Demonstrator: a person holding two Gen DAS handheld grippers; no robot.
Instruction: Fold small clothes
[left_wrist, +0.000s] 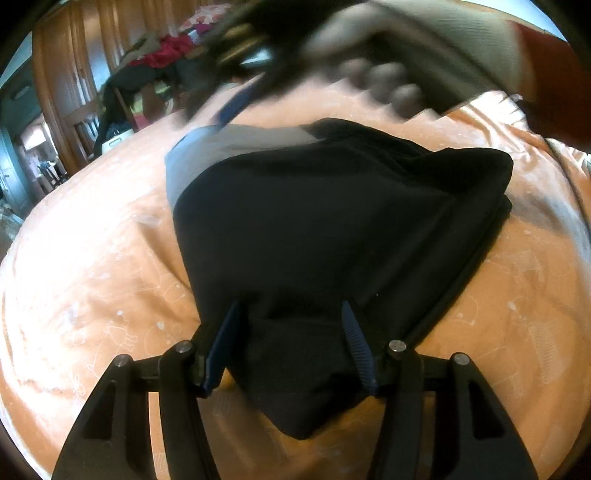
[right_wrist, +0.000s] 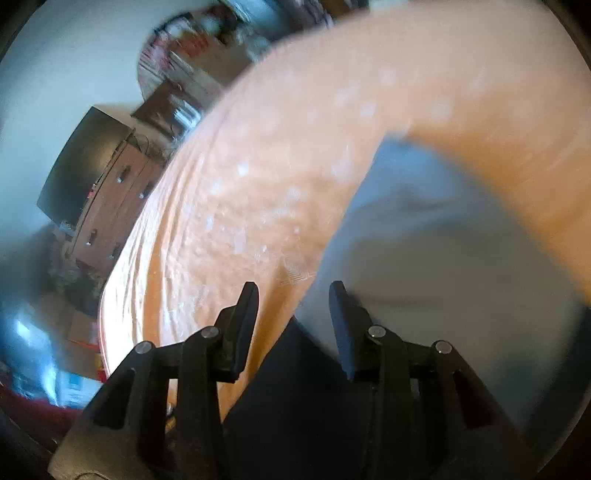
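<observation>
A small black garment (left_wrist: 332, 229) with a grey band (left_wrist: 236, 138) at its far end lies partly folded on an orange bedsheet (left_wrist: 92, 288). My left gripper (left_wrist: 291, 308) stands open, its blue fingers astride the garment's near corner, and the cloth passes between them. In the left wrist view my right gripper (left_wrist: 236, 48) shows as a blur above the far end, with a gloved hand (left_wrist: 384, 81) on it. My right gripper (right_wrist: 293, 291) is open over the garment's grey part (right_wrist: 424, 258), and black cloth (right_wrist: 295, 387) lies under its jaws. The right wrist view is blurred.
The orange bedsheet (right_wrist: 258, 177) covers the bed all round the garment. A pile of clothes (left_wrist: 162, 51) and wooden panelling (left_wrist: 74, 74) lie beyond the bed's far edge. A wooden chest of drawers (right_wrist: 114, 206) with a dark screen (right_wrist: 81, 162) stands past the bed.
</observation>
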